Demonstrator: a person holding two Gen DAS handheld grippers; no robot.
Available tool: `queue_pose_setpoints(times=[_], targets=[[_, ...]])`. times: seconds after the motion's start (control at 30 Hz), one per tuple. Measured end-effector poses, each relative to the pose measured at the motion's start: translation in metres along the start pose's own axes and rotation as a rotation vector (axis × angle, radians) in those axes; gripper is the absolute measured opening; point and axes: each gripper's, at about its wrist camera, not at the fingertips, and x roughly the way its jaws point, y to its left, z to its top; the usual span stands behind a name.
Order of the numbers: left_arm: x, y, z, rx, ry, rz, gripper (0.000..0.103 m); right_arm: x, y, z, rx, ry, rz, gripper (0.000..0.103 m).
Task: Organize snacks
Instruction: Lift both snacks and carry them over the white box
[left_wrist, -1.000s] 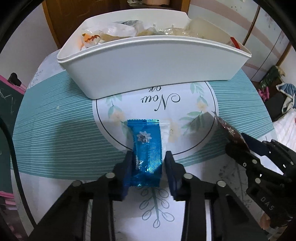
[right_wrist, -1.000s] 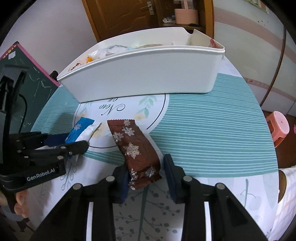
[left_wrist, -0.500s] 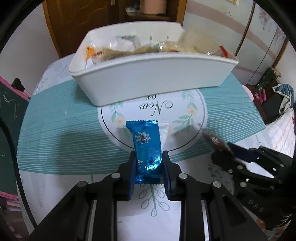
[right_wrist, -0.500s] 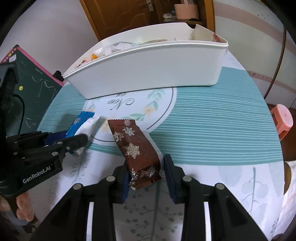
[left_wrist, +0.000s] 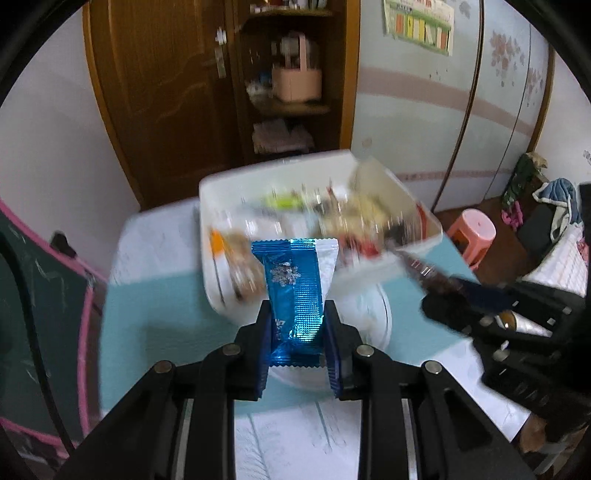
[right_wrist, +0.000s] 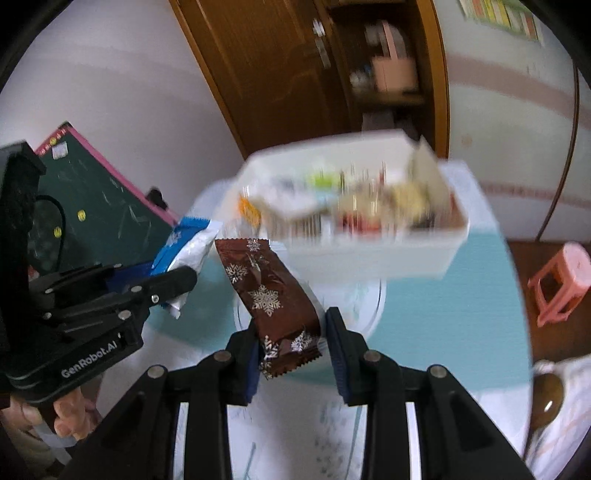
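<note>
The left gripper (left_wrist: 297, 341) is clamped on a blue snack packet (left_wrist: 293, 295), held clear above the round table (left_wrist: 147, 314) with its far end in front of the white bin (left_wrist: 221, 295) of mixed snacks. The right gripper (right_wrist: 291, 349) pinches a brown snowflake packet (right_wrist: 269, 291) by its near end, also lifted off the teal-striped tablecloth (right_wrist: 443, 314), and the two packets hang side by side just short of the bin

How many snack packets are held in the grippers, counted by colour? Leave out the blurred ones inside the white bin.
Blue packet: 1, in the left gripper
Brown packet: 1, in the right gripper
Total: 2
</note>
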Motion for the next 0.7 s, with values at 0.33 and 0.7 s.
queue_pose_setpoints(times=[0.33, 0.7], targets=[[-0.035, 0.021, 0.116, 0.021, -0.11, 0.083, 0.024, -0.056, 0.007, 0.126, -0.038, -0.204, -0.095, 0.032], [0.005, 0.017, 0.179, 0.012, -0.135, 0.108, 0.024, -0.017, -0.02, 0.181, 0.048, -0.19, -0.146, 0.033]])
